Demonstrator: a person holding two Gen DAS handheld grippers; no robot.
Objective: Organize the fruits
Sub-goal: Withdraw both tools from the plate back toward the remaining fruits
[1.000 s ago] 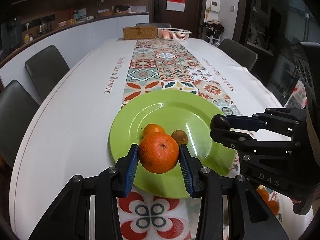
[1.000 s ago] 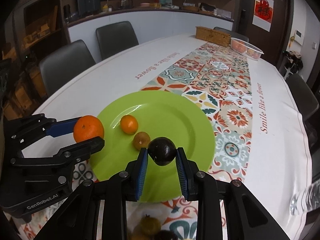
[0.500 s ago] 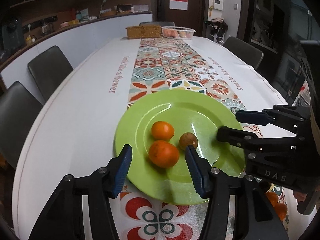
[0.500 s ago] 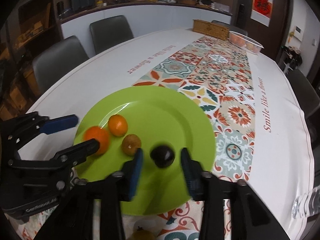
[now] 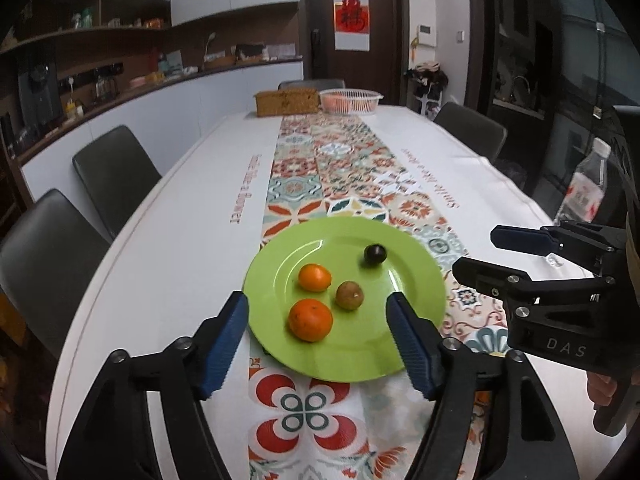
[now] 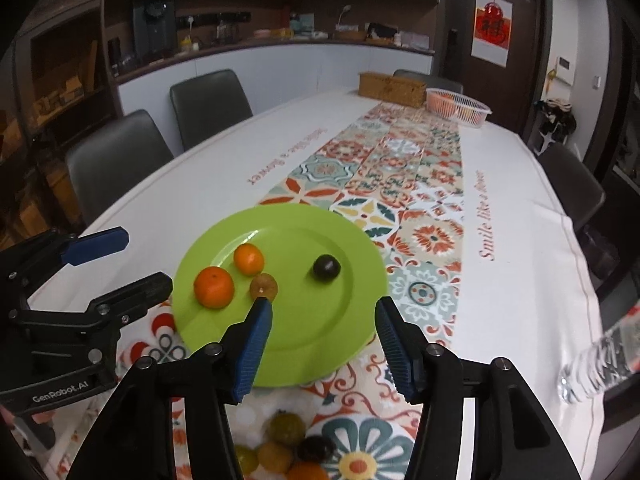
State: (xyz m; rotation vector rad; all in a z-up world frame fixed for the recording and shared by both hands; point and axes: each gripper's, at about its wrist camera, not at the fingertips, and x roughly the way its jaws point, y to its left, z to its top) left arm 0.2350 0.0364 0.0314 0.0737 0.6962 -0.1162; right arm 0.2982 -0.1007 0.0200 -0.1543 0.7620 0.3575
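A green plate (image 5: 416, 276) (image 6: 320, 344) lies on the patterned runner. On it are a large orange (image 5: 311, 319) (image 6: 213, 287), a small orange (image 5: 315, 277) (image 6: 248, 258), a brown-green fruit (image 5: 349, 295) (image 6: 263, 286) and a dark round fruit (image 5: 375, 254) (image 6: 326, 267). My left gripper (image 5: 318, 342) is open and empty above the plate's near edge. My right gripper (image 6: 322, 344) is open and empty, also at the near edge. Several loose fruits (image 6: 286, 446) lie on the cloth below the right gripper.
A wicker box (image 5: 287, 102) and a white basket (image 5: 351, 101) stand at the table's far end. A water bottle (image 5: 582, 188) (image 6: 596, 364) stands at the right. Chairs (image 5: 116, 176) line both sides of the table.
Both grippers opened and pulled back and up. The left let go of the large orange, the right let go of the dark fruit; both now rest on the plate.
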